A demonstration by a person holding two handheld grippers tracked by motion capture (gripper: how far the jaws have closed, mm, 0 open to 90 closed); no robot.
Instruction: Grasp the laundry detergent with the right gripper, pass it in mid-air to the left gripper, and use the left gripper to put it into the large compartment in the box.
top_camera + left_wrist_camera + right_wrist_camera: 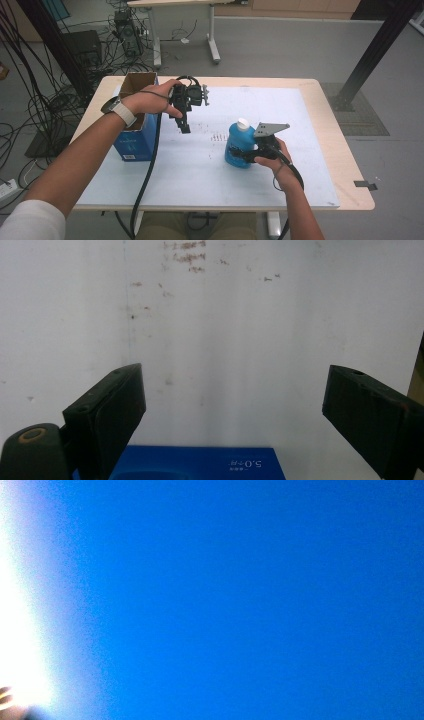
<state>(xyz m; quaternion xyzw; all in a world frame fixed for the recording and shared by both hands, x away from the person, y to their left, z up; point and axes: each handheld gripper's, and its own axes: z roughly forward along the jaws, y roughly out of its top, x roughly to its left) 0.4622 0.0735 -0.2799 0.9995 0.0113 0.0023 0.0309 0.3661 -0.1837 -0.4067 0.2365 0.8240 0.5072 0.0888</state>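
A blue bottle (238, 144) with a white cap (243, 123) stands upright on the white mat (200, 170), right of centre. My right gripper (250, 153) is shut on its lower body from the right side. In the right gripper view the bottle's blue wall (250, 600) sits close against the camera and hides the jaws. My left gripper (185, 128) hangs above the mat to the left, pointing down. Its jaws stand wide open over the bare mat in the left gripper view (235, 405), with nothing between them.
A blue box (134, 144) with an open cardboard top (138, 83) stands at the mat's left edge, under my left wrist; its blue face (200, 465) shows below the left jaws. Faint brown marks (185, 260) dot the mat. A black cable (150, 165) trails from the left gripper.
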